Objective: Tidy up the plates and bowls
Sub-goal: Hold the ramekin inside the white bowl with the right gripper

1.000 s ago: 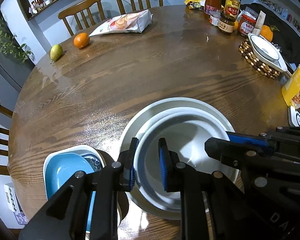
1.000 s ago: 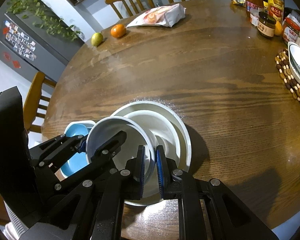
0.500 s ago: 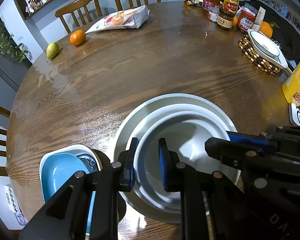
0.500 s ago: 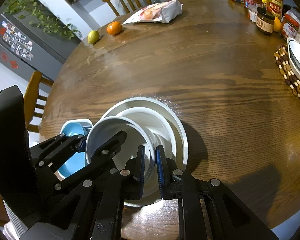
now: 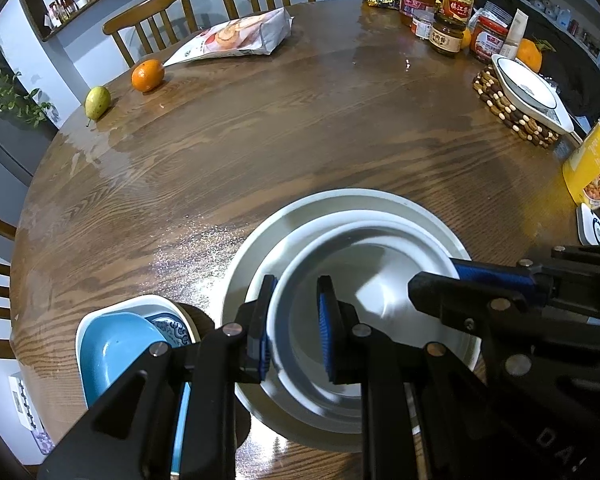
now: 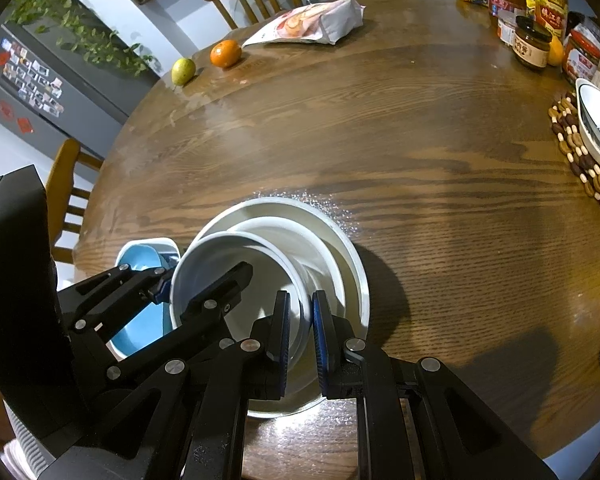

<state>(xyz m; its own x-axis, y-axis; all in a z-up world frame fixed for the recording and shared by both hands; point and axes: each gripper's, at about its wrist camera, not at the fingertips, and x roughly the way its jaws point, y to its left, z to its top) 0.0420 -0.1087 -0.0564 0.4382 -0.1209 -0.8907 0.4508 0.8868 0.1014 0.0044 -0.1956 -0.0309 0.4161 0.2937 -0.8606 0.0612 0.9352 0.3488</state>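
Observation:
A white bowl (image 5: 364,300) is held by both grippers, one on each side of its rim. My left gripper (image 5: 296,320) is shut on the bowl's left rim, one blue pad inside and one outside. My right gripper (image 6: 300,328) is shut on the right rim of the same white bowl (image 6: 212,252). The bowl hangs over a wide white plate (image 5: 340,196) with a smaller white dish nested in it. I cannot tell whether the bowl touches them. A blue bowl (image 5: 112,352) lies in a white square dish to the left, close to the table's near edge.
On the far side of the round wooden table (image 5: 300,128) lie an orange (image 5: 147,75), a pear (image 5: 97,102) and a snack bag (image 5: 236,38). Bottles and jars (image 5: 446,20) stand far right, beside a patterned dish (image 5: 524,88) on a beaded trivet and a yellow box (image 5: 592,168). Chairs ring the table.

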